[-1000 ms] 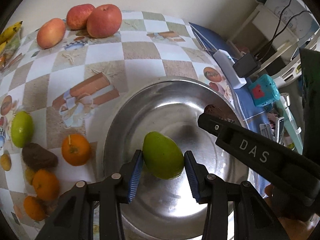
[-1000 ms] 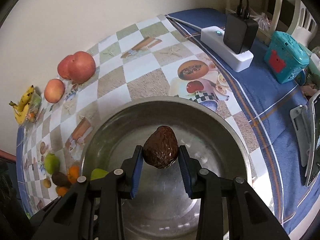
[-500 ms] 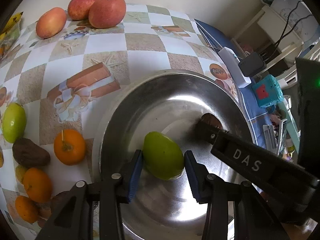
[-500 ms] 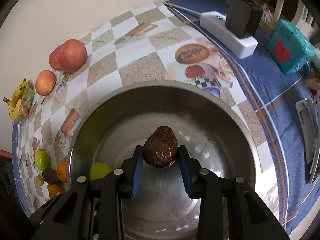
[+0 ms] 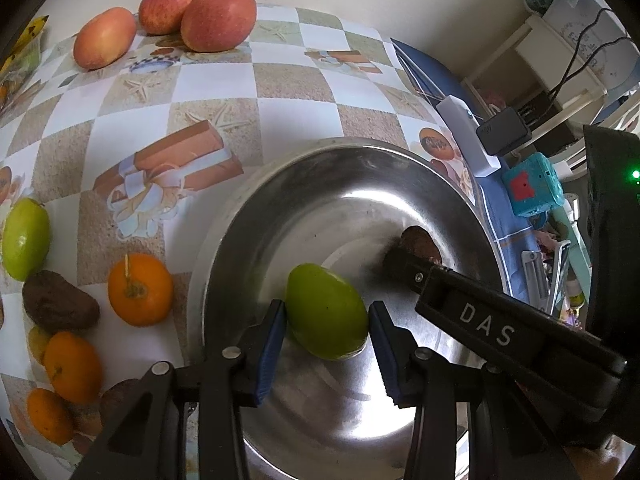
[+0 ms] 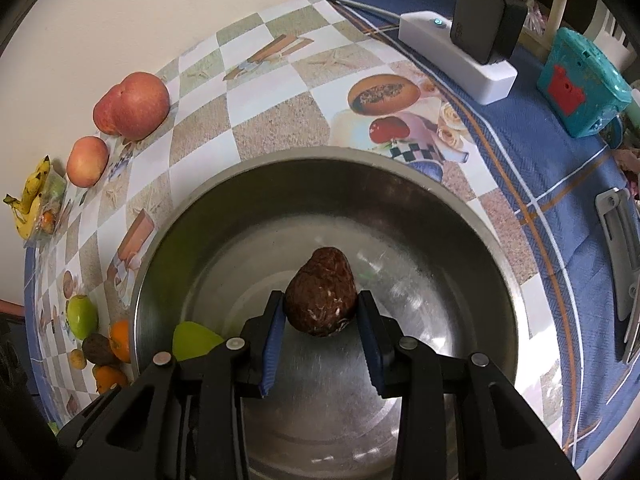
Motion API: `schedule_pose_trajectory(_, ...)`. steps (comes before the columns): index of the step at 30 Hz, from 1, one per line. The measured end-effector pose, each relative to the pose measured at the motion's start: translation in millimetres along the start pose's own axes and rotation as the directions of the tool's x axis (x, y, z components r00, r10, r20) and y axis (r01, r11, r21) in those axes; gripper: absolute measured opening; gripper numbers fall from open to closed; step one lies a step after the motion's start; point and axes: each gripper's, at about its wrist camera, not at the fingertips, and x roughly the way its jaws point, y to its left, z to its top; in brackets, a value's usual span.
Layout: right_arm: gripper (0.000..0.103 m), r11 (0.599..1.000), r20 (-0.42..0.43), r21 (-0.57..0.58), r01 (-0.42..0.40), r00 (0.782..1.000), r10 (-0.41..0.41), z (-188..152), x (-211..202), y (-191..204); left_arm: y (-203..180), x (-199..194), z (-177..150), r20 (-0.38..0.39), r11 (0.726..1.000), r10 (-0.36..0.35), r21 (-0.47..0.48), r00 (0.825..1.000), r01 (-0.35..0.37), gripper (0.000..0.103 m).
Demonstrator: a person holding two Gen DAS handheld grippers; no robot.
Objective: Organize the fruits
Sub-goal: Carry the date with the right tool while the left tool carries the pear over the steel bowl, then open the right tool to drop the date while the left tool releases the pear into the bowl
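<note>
Over the steel bowl (image 6: 460, 216), L gripper (image 5: 327, 316) jaws pinching green fruit (image 5: 326, 316) at 9 o'clock, R gripper (image 6: 321, 312) jaws pinching brown fruit (image 6: 321, 298) center.

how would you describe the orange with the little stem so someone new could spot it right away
Start at the big steel bowl on the checkered tablecloth. Just outside its left rim, in the left wrist view, sits the stemmed orange. It alone shows a pale stem poking up, and it lies closest to the bowl; the other oranges sit further left.
</note>
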Motion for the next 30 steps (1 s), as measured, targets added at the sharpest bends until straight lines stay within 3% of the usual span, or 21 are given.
schedule_pose_trajectory(16,0.041,0.999,0.103,-0.02,-0.036,0.994,0.038,2,-46,7,-6,-42,5,0.072,0.999,-0.037,-0.002,0.997,0.038,0.048)
schedule_pose_trajectory(24,0.041,0.997,0.116,-0.059,-0.044,0.992,0.05,-3,-55,16,22,-71,9,0.154,0.996,0.067,-0.065,0.986,-0.058,0.048)
schedule_pose_trajectory(30,0.04,0.995,0.092,-0.097,-0.031,0.995,0.04,-8,-48,25,60,-85,6,0.177,0.978,0.161,-0.162,0.971,-0.133,0.048)
